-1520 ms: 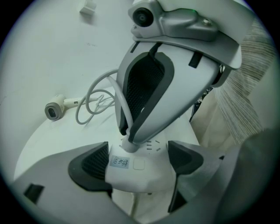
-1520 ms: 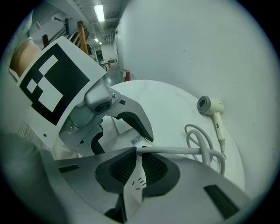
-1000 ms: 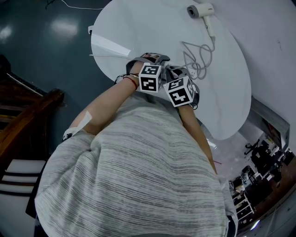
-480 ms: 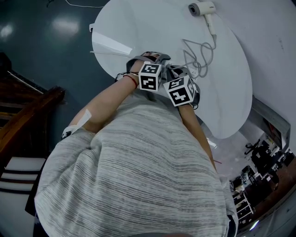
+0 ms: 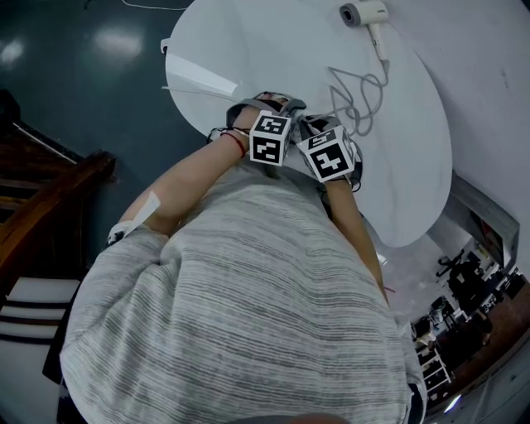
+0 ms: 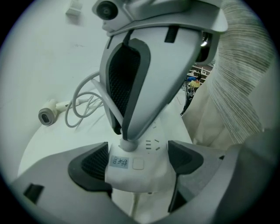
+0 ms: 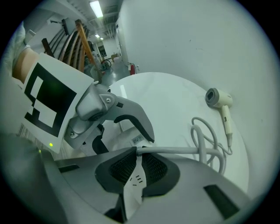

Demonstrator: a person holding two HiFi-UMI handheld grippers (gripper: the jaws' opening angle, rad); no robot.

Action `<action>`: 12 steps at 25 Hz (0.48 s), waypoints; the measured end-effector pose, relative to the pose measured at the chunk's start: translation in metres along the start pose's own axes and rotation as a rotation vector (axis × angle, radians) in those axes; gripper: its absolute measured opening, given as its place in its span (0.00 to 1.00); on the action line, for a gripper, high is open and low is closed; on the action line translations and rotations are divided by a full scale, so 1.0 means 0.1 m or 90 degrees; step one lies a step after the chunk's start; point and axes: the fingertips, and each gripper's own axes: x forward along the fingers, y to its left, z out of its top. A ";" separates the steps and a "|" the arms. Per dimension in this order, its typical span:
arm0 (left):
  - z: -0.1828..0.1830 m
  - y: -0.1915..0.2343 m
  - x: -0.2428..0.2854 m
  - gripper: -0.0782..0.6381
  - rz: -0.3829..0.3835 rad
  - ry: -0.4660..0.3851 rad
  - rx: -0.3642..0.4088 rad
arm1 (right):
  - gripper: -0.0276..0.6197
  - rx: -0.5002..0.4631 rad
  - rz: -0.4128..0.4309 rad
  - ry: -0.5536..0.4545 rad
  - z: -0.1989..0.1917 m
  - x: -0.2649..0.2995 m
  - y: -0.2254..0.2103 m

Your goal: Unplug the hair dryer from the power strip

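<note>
While the person in the grey striped shirt leans over the round white table, both grippers sit close together at the table's near edge. From the head view you see their two marker cubes side by side, nearly touching.

The left gripper has its jaws apart just enough to fit the white power strip between them. Both dark pads press on the sides of the strip and hold it down on the table.

The right gripper comes down from above the strip. Its jaws are almost together, with only a thin gap, and they pinch the white plug. The plug's round bottom touches the top of the strip, next to a small paper label. You cannot tell if its pins are all the way in.

A white cord runs out from the plug, makes a few loose loops on the table, and ends at the hair dryer. The hair dryer lies on its side at the far edge of the table, near the wall and well apart from both grippers.
</note>
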 end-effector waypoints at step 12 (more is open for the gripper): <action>-0.01 0.06 -0.01 0.70 0.013 -0.003 -0.025 | 0.12 -0.053 -0.062 -0.079 0.45 -0.50 -0.10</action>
